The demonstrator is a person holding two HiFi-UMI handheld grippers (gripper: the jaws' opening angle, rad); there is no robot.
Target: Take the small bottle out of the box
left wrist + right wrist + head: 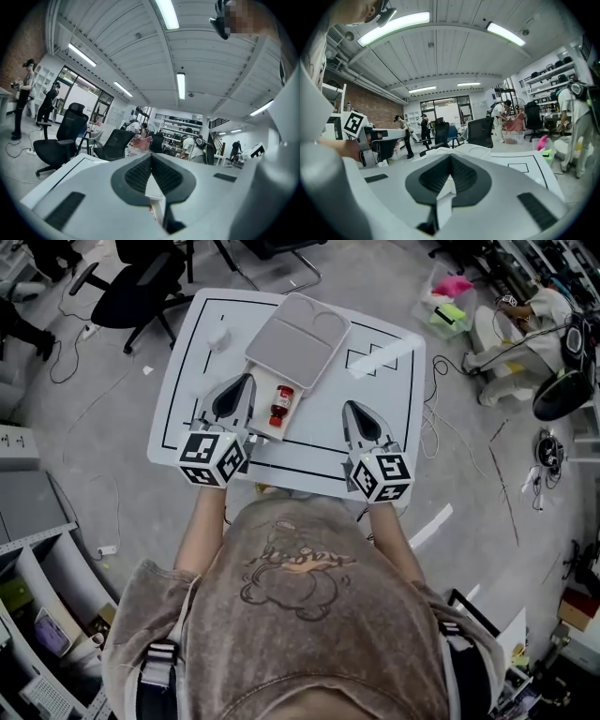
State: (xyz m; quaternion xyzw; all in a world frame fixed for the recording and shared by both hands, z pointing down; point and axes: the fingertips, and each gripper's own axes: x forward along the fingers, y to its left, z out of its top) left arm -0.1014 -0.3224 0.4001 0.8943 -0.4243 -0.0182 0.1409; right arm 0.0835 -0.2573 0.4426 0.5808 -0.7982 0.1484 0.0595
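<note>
A small bottle [281, 405] with dark red contents and a red cap lies in the shallow box [265, 430] on the white table [375, 390]. The box's grey lid [298, 338] is folded back beyond it. My left gripper [247, 380] rests just left of the bottle, over the box's left side, jaws shut and empty. My right gripper [349, 407] sits on the table to the right of the box, apart from it, also shut with nothing held. In the left gripper view the pads meet [151, 157]; in the right gripper view they also meet [450, 157].
A small white object [218, 337] lies at the table's far left. Black outlines [373, 358] are drawn on the tabletop. An office chair [141, 287] stands beyond the table, cables [459, 381] trail on the floor at right, and shelving [37, 568] is at left.
</note>
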